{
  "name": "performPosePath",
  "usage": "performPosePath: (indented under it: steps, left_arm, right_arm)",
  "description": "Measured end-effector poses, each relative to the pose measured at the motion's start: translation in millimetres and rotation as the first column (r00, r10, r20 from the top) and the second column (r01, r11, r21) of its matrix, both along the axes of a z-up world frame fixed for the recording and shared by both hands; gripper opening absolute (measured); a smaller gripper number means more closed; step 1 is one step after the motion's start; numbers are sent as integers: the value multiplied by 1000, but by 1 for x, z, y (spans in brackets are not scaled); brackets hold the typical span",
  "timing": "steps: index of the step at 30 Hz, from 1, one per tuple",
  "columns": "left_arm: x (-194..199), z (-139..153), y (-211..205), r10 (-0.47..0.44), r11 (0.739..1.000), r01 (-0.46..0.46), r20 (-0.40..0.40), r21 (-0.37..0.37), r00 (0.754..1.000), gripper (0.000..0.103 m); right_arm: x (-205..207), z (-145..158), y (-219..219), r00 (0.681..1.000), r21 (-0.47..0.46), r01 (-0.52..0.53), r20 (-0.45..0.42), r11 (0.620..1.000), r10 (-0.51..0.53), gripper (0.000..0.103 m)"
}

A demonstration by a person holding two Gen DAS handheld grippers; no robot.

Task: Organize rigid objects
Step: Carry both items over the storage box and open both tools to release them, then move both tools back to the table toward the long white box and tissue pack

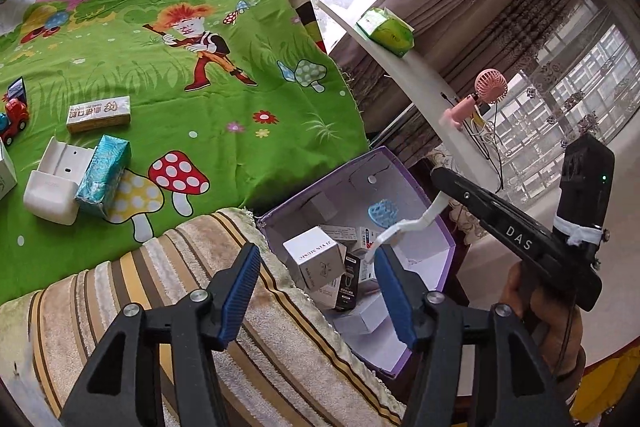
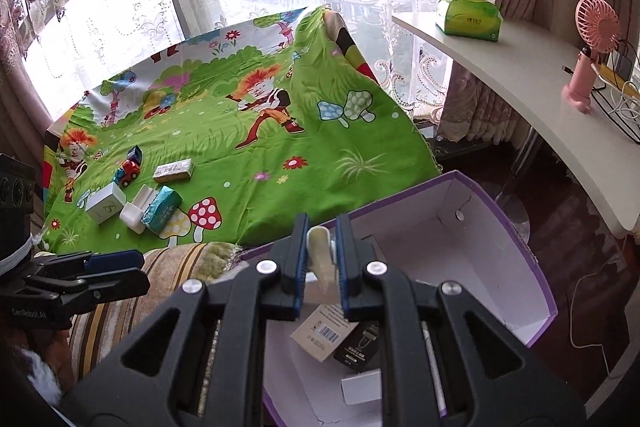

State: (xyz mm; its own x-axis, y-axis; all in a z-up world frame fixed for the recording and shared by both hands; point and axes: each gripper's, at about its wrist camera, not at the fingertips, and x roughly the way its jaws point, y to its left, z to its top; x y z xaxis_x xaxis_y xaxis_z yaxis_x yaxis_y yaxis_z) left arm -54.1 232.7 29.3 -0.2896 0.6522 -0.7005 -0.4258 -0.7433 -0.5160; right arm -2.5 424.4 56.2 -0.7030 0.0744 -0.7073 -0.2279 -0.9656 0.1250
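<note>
Left tool (image 1: 316, 275): jaws apart, nothing between the blue pads (image 1: 239, 297); it hangs over the near edge of the purple box, above the striped towel.
Right tool (image 2: 322, 263): jaws together, clamped on the handle of a white brush (image 2: 320, 259); in the left wrist view the brush's white handle runs out from the tool's tip to a pale blue head (image 1: 383, 214) above the inside of the box.
Purple box (image 1: 420, 187): open, white inside, standing beside the bed; small cartons lie in it, a white cube carton (image 1: 314, 261) uppermost at the near side, a black carton (image 2: 356, 347) and a kraft-coloured carton with a barcode (image 2: 322, 331) lower down.
Striped towel (image 1: 240, 327): brown and yellow stripes, draped along the near edge of the bed, touching the box's corner.
Green sheet (image 1: 224, 115): cartoon print with mushrooms, spread over the bed.
Things left on the sheet: a long white and gold carton (image 1: 98, 114); a teal packet (image 1: 105, 175) leaning against a white plastic case (image 1: 54, 187); a white square carton (image 2: 105, 203); a red toy truck (image 2: 129, 171).
Bench (image 2: 540, 99): white, curved, by the window; it carries a green tissue pack (image 2: 468, 15) and a pink handheld fan (image 2: 592, 55).
Hand (image 1: 548, 323): grips the right tool's handle.
</note>
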Motion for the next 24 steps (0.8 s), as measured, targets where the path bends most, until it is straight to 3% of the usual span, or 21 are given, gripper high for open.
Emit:
performPosePath:
  steps: [8, 13, 16, 24]
  left_arm:
    - [-1, 0, -1, 4, 1000, -4, -2, 1, 1000, 60]
    - [-1, 1, -7, 21, 1000, -21, -5, 8, 1000, 60]
    - [-3, 2, -11, 37, 999, -37, -10, 10, 999, 60]
    - [-10, 2, -32, 92, 996, -92, -7, 5, 996, 60]
  right_arm:
    - [-1, -1, 1, 1000, -4, 7, 13, 1000, -7, 18]
    - [-1, 0, -3, 1000, 5, 5, 11, 1000, -5, 44]
    - [-3, 0, -8, 1000, 15, -8, 12, 1000, 8, 53]
    - [-10, -6, -24, 998, 14, -46, 36, 999, 45, 59]
